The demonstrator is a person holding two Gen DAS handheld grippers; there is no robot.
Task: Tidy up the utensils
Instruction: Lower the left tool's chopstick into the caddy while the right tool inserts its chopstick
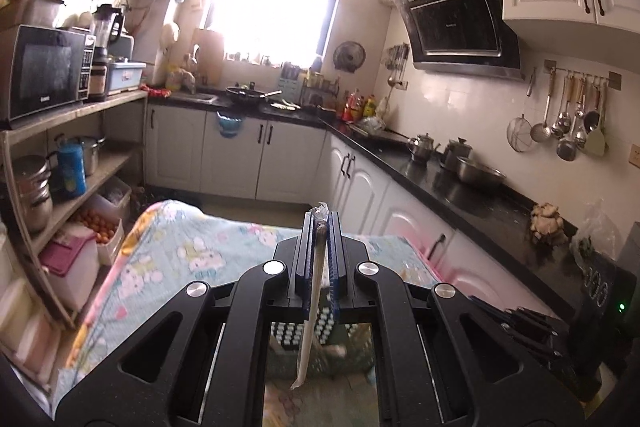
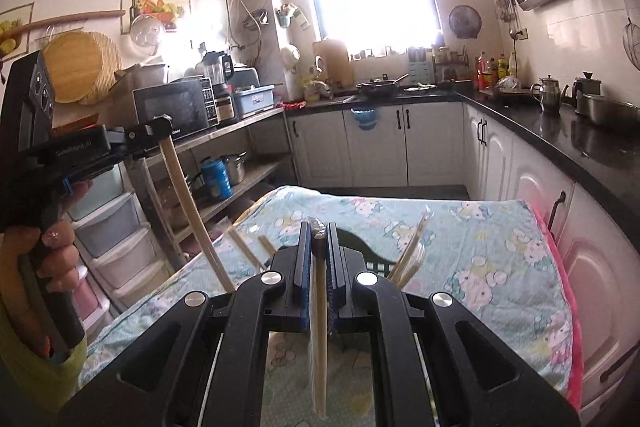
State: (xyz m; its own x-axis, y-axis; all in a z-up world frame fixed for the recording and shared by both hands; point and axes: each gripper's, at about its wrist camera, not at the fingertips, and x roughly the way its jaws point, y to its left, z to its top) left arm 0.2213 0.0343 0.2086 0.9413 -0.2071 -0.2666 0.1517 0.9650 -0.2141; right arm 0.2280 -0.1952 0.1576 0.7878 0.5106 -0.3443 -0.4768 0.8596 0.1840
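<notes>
Both raised over the black basket (image 2: 362, 251) on the tabletop (image 2: 480, 247): left fingers (image 1: 319, 227) clamp wrapped chopsticks (image 1: 310, 307), right fingers (image 2: 319, 239) clamp another pair (image 2: 319, 339); best lowered tips-first, near-vertical, beside the pairs already standing (image 2: 410, 251) there.

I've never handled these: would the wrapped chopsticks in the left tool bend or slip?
Probably stiff: the wrapped chopsticks hang straight from the left tool, held only at the top. Likely light. The wrapper may be slippery.
</notes>
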